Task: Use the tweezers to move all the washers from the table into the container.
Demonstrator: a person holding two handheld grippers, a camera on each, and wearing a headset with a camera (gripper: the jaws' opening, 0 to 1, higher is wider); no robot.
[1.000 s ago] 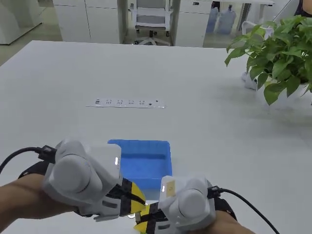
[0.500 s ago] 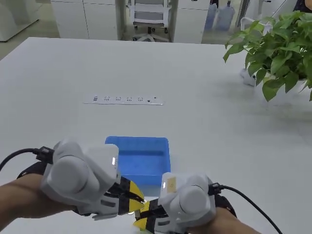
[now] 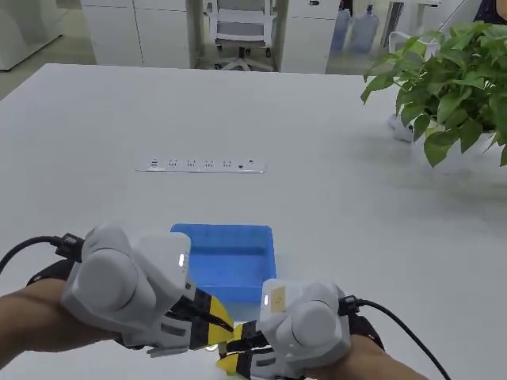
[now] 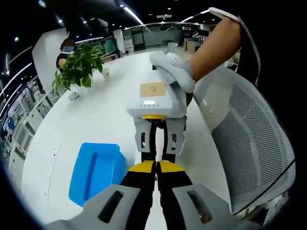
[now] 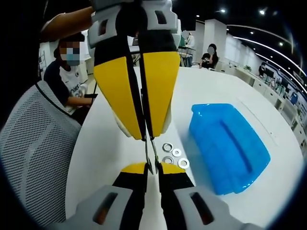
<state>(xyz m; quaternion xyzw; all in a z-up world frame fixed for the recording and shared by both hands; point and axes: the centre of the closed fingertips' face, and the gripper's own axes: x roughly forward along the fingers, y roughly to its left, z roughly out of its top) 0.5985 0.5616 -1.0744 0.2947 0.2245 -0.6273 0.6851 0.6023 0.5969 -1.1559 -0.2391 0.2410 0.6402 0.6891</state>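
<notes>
Task barely begun, by my read: four washers lie in cluster on table, just beside blue container. I see none inside it.

Left gripper jaws pressed together, clamping tweezers by upper end. Tweezer tips reach down between right gripper jaws, which sit nearly together. I cannot tell if they actually pinch.

All washers left to move. I judge tweezer grip comes first.
</notes>
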